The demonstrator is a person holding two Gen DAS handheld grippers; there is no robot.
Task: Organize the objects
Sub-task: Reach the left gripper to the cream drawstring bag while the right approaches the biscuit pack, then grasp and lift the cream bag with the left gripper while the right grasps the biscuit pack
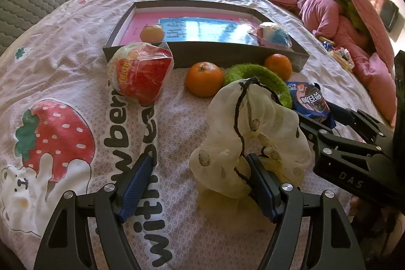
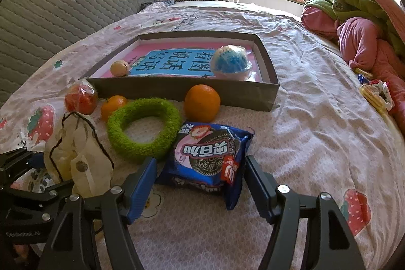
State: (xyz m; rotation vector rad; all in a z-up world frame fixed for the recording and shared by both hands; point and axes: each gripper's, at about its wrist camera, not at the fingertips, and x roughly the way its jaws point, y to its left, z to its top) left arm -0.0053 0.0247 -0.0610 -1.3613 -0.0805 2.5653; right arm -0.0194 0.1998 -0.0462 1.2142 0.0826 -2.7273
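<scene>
Blue foil cookie packet with pink strawberry print [image 2: 206, 160] lies flat on the strawberry-print bedsheet [image 2: 303, 133], dead ahead of the right gripper [image 2: 198, 185], at its 12 o'clock. Packet's near end sits between the two blue pads; neither visibly touches it. Jaws are wide, nothing held. Long axis runs roughly 12–6 from the gripper, tilted slightly toward 1, so the jaws would close across the short width. My read: good alignment, just needs a push forward and down before closing.

Outward from the packet: fuzzy green fabric ring [image 2: 144, 128] at its 10 o'clock, touching or just beside the packet corner. Large orange [image 2: 202, 103] at 12, near the wall of the shallow grey cardboard tray [image 2: 182, 90], the likely drop spot, farther on at 12.

Left gripper [image 1: 200, 184] also spread wide, nothing clamped. Sheer cream drawstring pouch with dark cord [image 1: 253, 138] bunches over its right pad [image 1: 258, 184]; resting or snagged, can't tell. Right gripper is clearly nearer the packet.

Risk: the foil crinkles, and the jaws could slip off the sealed edge.
</scene>
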